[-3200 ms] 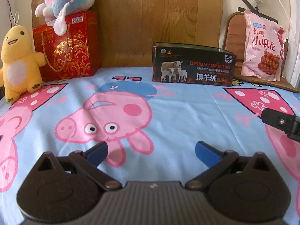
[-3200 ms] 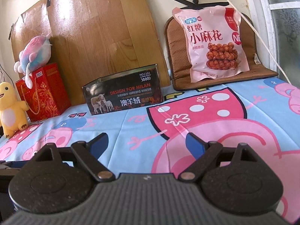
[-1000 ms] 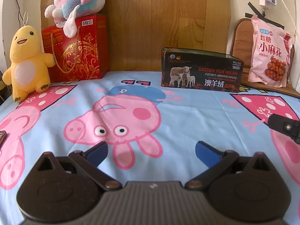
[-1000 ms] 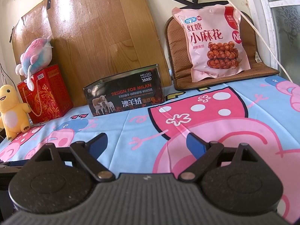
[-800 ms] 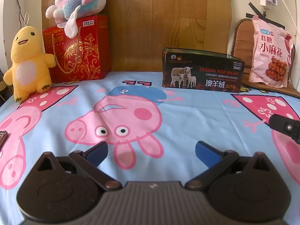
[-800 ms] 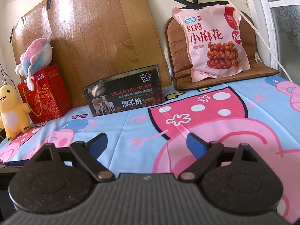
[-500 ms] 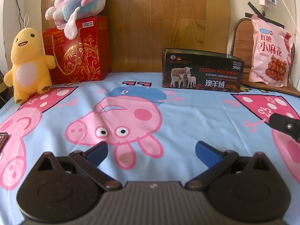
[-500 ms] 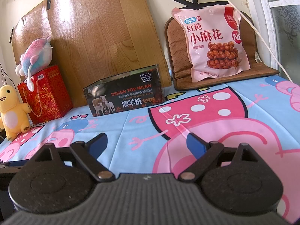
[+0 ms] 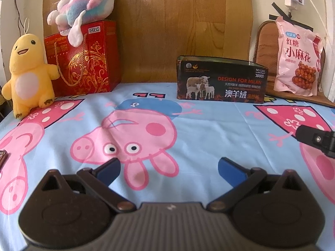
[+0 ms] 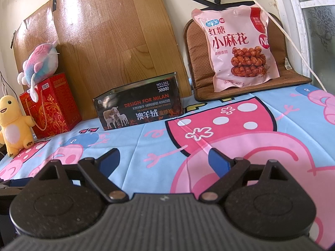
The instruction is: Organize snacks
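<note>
A pink snack bag (image 10: 238,50) with red print leans upright on a brown cushion (image 10: 196,62) at the back right; it also shows in the left wrist view (image 9: 297,56). A black open tin box (image 9: 219,81) with sheep on it stands at the back middle; it also shows in the right wrist view (image 10: 140,104). My left gripper (image 9: 168,168) is open and empty, low over the cartoon pig sheet (image 9: 219,121). My right gripper (image 10: 165,159) is open and empty over the sheet, well short of the bag. Part of the right gripper (image 9: 316,139) shows at the left view's right edge.
A red gift box (image 9: 83,58) with a pastel plush (image 9: 83,0) on top stands at the back left. A yellow plush (image 9: 29,73) sits beside it. A wooden board (image 9: 178,21) leans on the wall behind. A white cable (image 10: 282,25) hangs at the right.
The left wrist view has shifted very slightly. The right gripper has not moved. Both grippers stay open.
</note>
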`<state>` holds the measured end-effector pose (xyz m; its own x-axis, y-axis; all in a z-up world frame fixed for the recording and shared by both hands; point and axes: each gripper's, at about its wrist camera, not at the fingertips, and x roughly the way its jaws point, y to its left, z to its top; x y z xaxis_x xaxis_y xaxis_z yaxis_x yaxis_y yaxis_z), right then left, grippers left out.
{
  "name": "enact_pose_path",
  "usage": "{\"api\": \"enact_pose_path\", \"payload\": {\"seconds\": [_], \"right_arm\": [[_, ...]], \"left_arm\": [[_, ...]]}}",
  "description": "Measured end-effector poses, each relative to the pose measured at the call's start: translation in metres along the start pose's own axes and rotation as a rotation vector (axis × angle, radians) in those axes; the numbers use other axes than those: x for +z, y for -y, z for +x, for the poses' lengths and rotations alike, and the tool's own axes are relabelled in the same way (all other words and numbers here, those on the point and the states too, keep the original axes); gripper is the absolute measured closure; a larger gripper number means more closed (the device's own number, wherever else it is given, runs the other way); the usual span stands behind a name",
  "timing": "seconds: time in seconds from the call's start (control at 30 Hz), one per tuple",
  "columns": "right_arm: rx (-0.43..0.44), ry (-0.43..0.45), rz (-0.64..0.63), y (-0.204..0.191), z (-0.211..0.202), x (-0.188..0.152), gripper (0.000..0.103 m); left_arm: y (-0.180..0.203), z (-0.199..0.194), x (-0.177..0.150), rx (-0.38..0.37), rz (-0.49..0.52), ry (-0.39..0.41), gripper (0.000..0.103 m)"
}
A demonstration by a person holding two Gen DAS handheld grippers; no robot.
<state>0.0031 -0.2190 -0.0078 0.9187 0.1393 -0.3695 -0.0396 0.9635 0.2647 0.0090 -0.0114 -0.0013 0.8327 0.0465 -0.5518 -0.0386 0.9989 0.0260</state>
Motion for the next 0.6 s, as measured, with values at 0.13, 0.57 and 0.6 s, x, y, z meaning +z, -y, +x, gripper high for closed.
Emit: {"api": "enact_pose_path", "payload": {"seconds": [0.13, 0.57, 0.6], "right_arm": [[0.000, 0.000, 0.001, 0.0000, -0.0001, 0.0000, 0.010], [0.000, -0.003, 0.000, -0.0010, 0.0002, 0.0002, 0.010], [-0.001, -0.002, 0.001, -0.0005, 0.0002, 0.0004, 0.010]], "left_arm": [[0.0001, -0.0012, -0.0002, -0.004, 0.001, 0.008, 0.000], [-0.0009, 0.0015, 0.0006, -0.008, -0.009, -0.014, 0.000], [-0.0009, 0.0014, 0.0004, -0.006, -0.009, -0.013, 0.000]]}}
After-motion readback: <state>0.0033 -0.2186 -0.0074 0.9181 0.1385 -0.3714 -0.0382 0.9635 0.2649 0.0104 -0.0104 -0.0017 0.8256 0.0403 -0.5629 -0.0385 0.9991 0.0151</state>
